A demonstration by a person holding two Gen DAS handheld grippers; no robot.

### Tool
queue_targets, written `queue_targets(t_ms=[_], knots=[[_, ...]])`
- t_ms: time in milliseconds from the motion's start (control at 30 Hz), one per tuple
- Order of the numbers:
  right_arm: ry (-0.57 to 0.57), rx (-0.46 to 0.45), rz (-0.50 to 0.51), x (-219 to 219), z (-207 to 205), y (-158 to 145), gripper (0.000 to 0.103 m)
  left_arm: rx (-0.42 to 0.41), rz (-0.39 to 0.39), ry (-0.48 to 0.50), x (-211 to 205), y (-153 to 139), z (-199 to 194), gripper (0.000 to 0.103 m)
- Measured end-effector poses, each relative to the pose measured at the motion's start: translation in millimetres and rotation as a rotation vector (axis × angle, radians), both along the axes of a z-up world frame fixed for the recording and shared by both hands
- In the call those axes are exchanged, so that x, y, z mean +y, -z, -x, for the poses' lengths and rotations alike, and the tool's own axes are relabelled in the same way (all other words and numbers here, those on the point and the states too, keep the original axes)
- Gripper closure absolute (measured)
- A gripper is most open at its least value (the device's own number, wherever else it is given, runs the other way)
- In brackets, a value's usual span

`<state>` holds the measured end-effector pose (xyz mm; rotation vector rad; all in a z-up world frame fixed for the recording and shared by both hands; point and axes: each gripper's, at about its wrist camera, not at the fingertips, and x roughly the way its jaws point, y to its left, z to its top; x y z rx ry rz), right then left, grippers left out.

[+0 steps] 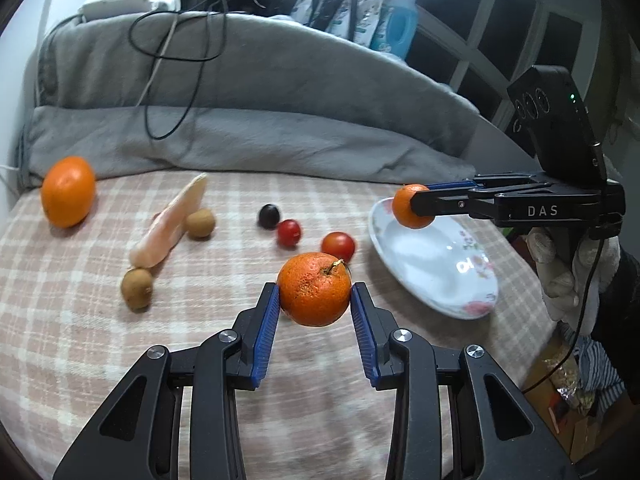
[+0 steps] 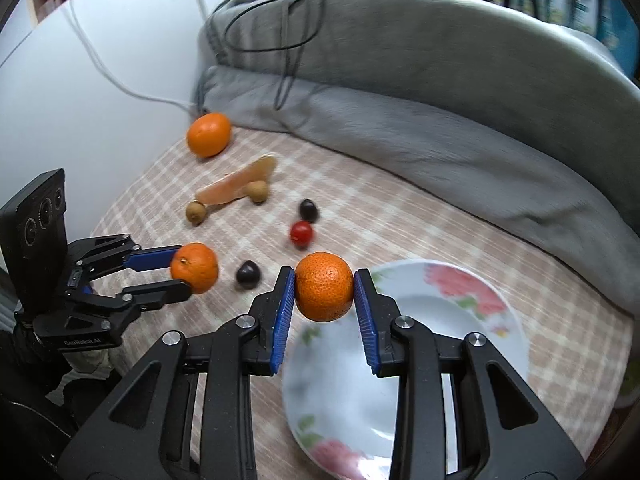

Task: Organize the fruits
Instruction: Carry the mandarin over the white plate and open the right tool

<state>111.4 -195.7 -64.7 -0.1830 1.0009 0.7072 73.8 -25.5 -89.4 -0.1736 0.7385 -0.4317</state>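
Note:
My left gripper (image 1: 315, 294) is shut on a stemmed mandarin (image 1: 314, 289) and holds it above the checked cloth; it also shows in the right wrist view (image 2: 188, 270). My right gripper (image 2: 325, 294) is shut on another mandarin (image 2: 324, 286) over the near rim of the white floral plate (image 2: 460, 320); in the left wrist view it (image 1: 416, 204) hangs over the plate's far edge (image 1: 436, 264). A third orange (image 1: 68, 191) lies at the far left. Two red tomatoes (image 1: 338, 245), a dark fruit (image 1: 268, 216) and two brown fruits (image 1: 137, 289) lie on the cloth.
A pale pink slice (image 1: 170, 226) lies between the brown fruits. A grey blanket roll (image 1: 248, 128) with black cables runs along the back. A second dark fruit (image 2: 248, 275) sits near the left gripper. The bed edge drops off at the right (image 1: 560, 360).

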Motion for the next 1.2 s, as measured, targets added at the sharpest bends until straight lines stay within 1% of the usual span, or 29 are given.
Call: queue_targets(t_ms=[200, 467, 833, 1200], knots=[[0.089, -0.003, -0.004, -42, 3, -2, 0.071, -0.015, 0.009, 0.044, -23, -5, 3, 0.068], [0.162, -0.004, -0.003, -78, 5, 4, 0.071, -0.022, 0.011, 0.108, -56, -9, 7, 0.068], [0.195, 0.025, -0.013, -98, 6, 20, 0.071, -0.011, 0.004, 0.18, -97, -6, 7, 0.068], [0.184, 0.037, -0.015, -95, 7, 25, 0.071, -0.004, -0.003, 0.202, -113, -4, 7, 0.068]])
